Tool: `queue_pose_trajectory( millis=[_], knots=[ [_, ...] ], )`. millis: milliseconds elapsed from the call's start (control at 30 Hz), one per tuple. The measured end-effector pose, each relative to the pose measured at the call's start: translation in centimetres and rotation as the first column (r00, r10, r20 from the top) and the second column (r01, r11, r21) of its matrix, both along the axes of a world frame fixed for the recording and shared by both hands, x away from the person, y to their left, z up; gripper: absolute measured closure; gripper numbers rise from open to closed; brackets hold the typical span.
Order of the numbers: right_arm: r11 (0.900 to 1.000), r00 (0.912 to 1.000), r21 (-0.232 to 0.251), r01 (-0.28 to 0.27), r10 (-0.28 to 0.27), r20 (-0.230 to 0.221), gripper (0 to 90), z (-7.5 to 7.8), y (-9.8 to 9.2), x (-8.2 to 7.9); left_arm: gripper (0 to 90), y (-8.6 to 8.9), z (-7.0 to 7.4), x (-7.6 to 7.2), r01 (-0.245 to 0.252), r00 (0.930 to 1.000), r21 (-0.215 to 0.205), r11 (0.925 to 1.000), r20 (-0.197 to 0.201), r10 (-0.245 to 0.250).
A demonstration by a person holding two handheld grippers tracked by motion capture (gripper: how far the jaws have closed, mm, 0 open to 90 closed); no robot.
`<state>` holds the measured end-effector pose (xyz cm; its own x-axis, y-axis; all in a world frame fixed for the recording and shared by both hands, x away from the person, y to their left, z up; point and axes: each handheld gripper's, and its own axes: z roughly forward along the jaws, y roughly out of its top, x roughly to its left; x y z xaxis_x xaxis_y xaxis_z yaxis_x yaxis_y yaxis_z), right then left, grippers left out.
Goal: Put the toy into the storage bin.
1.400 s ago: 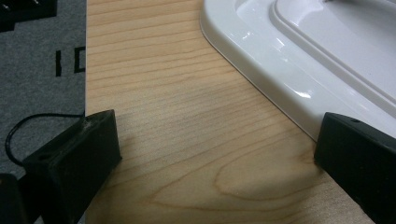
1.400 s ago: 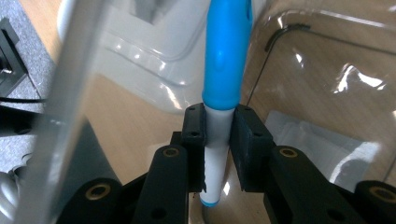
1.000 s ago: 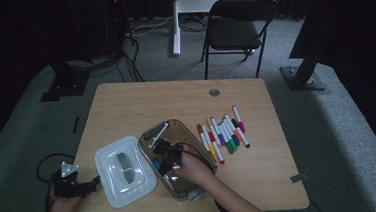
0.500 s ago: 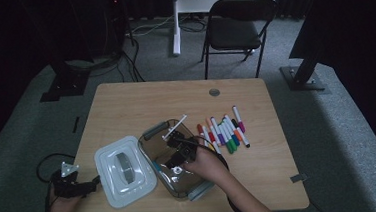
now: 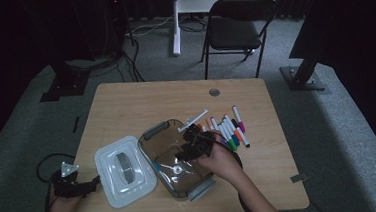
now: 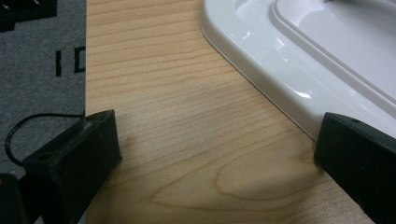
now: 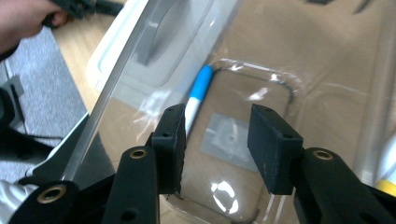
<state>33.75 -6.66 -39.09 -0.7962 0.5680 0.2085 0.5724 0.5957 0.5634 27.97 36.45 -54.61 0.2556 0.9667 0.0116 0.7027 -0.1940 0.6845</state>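
Observation:
A clear plastic container (image 5: 165, 160) with grey latches sits in the middle of the wooden table (image 5: 141, 104). Its white lid (image 5: 123, 170) lies beside it on the left. A marker with a blue cap (image 7: 198, 91) lies on the container's floor (image 7: 261, 56). My right gripper (image 5: 194, 138) hovers over the container's far right part. In the right gripper view its jaws (image 7: 217, 116) have just been opening and stand apart with nothing between them. My left gripper (image 5: 76, 183) rests at the table's left edge. Its jaws (image 6: 219, 128) are wide open beside the lid's corner (image 6: 299, 56).
A row of several coloured markers (image 5: 227, 128) lies on the table right of the container. A cable hole (image 5: 214, 91) marks the far side of the tabletop. A black chair (image 5: 233, 30) stands behind the table. Bare wood (image 6: 163, 93) lies between the left jaws.
The right gripper has lifted out of the container's middle and moved toward its far right side, nearer the markers. Its jaws have opened. The left gripper has stayed put.

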Motion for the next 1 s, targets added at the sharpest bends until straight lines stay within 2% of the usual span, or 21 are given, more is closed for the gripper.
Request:
queue_pose_trajectory(
  millis=[67,133,200,300,333,467,667,800,1000],
  knots=[
    [1.000,0.9999,0.010,0.010,-0.010,0.010,55.9,0.2,-0.3,0.1,0.7,0.0,0.0,0.0,0.000,1.0000,0.000,1.0000,0.000,0.000],
    [0.998,0.9988,0.047,0.036,-0.038,0.030,55.4,0.7,-1.4,0.5,0.7,0.0,0.0,0.0,0.000,1.0000,0.000,1.0000,0.000,0.000],
    [0.997,0.9976,0.062,0.054,-0.056,0.040,54.3,0.9,-2.0,0.7,0.7,0.0,0.0,0.0,0.000,1.0000,0.000,1.0000,0.000,0.000],
    [0.996,0.9962,0.060,0.067,-0.070,0.053,52.7,1.1,-2.7,1.0,0.7,0.0,0.0,0.0,0.000,1.0000,0.000,1.0000,0.000,0.000],
    [0.994,0.9935,0.069,0.088,-0.093,0.067,52.3,1.2,-3.6,1.3,0.7,0.0,0.0,0.0,0.000,1.0000,0.000,1.0000,0.001,0.000],
    [0.989,0.9857,0.071,0.133,-0.140,0.095,52.0,1.2,-5.2,1.8,0.7,0.0,0.0,0.0,0.000,1.0000,0.000,1.0000,0.002,0.000],
    [0.979,0.9709,0.081,0.189,-0.198,0.134,53.7,1.0,-8.1,2.8,0.7,0.0,0.0,0.0,0.001,1.0000,0.001,1.0000,0.001,-0.001],
    [0.968,0.9569,0.070,0.239,-0.247,0.152,53.8,0.6,-10.0,3.6,0.7,0.0,0.0,0.0,0.000,1.0000,0.001,1.0000,0.001,0.000],
    [0.942,0.9311,0.048,0.332,-0.335,0.144,55.3,-0.7,-13.4,5.2,0.7,0.0,0.0,0.0,-0.001,1.0000,-0.001,1.0000,0.001,0.001]
  ],
)
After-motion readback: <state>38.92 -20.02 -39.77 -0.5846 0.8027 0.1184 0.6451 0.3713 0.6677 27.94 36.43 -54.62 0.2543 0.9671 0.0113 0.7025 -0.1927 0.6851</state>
